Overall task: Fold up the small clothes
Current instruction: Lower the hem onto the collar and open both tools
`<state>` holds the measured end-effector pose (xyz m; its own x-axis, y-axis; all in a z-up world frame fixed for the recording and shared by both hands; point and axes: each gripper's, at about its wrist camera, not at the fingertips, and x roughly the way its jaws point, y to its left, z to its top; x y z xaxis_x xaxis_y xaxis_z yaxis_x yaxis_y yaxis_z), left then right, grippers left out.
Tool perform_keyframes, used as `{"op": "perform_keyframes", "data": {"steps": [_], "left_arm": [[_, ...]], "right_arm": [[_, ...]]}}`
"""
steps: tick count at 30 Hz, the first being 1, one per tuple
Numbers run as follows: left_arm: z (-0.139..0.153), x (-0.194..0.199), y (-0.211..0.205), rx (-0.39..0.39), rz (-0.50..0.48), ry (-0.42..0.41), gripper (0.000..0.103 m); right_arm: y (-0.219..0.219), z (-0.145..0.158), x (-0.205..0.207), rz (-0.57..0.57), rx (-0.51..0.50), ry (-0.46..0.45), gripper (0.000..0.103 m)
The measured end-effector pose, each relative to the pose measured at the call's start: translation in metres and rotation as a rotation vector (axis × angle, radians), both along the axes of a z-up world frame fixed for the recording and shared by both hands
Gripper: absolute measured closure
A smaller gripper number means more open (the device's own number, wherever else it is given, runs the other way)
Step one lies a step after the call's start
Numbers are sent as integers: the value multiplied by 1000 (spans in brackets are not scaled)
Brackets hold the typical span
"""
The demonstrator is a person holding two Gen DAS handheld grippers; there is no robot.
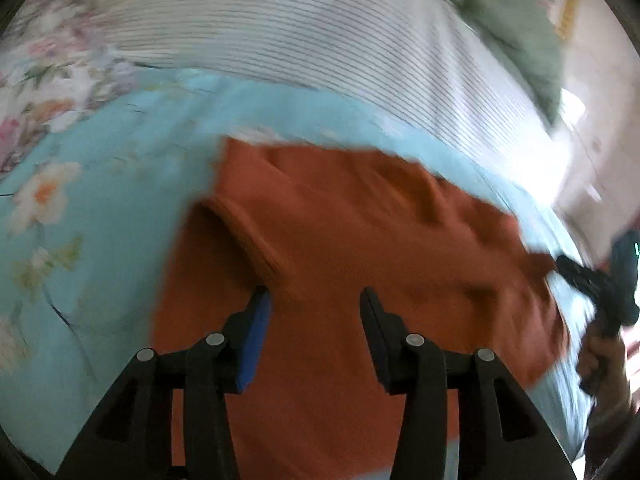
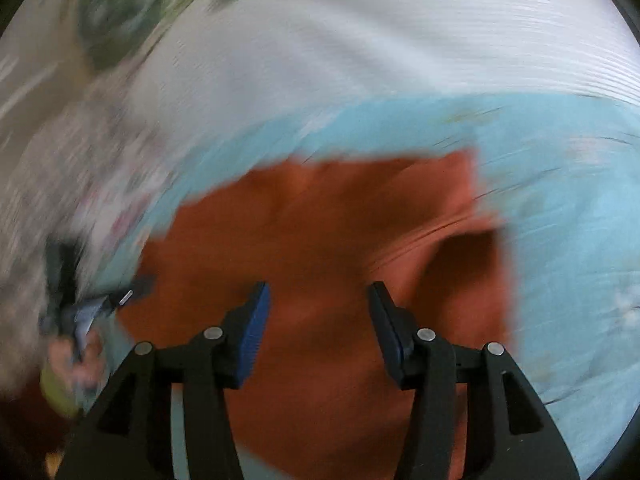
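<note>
1. A rust-orange knitted cotton garment (image 1: 340,240) is seen lying on a pale blue bedsheet printed with white and pink flowers (image 1: 100,220); a ribbed, hemmed opening, perhaps a sleeve or neck, is visible at its left side in the left wrist view.
2. The left gripper (image 1: 316,312) is held above the near part of the garment with its jaws parted; nothing is caught between the blue pads (image 1: 256,340).
3. The right gripper (image 2: 320,308) is likewise held over the orange cloth with its jaws spread apart and nothing gripped.
4. Each tool is glimpsed at the edge of the other's view, near opposite side edges of the garment; whether cloth is touched there cannot be told through the blur.
5. The step in hand is judged to be an early one: the garment appears spread, partly rumpled, and no finished fold can be made out.
6. The next move is judged to call for both tools to be lowered onto an edge or corner each, closed on the cloth, and carried across together so that one half is laid over the other.
7. A white fabric with fine dark stripes (image 1: 300,40) is seen beyond the sheet, and a grey-green cloth (image 1: 512,20) behind it.
8. No container is seen in either view.
</note>
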<state>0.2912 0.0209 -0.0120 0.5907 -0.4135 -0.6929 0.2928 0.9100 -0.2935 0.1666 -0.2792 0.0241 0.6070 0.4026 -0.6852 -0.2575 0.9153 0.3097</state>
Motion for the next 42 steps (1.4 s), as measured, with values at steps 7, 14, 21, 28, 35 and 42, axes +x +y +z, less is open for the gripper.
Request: {"op": "perform_keyframes", "data": {"steps": [7,14,21,28,35,42], "left_arm": [[-24,-3,-61,175,-147,37,50],[-15,74,-44,223,8,13,55],[1,118,2,160,212,24,55],[-4,60,43,77,291,47,50],[0,-33,46,-51,271,30,45],[-14,-84,27,-125,212,87,43]], "right_arm": [[9,-17,29,16,-173,43,53],[-54,14,74,-275,-173,-44,59],[-104,25,44,-529,-20,-55,57],[-66,9,-15,-438,28,-44,56],[-24,-6,-60,-366,73,-50,52],[-9,-15,-83,-345,116,-31,51]]}}
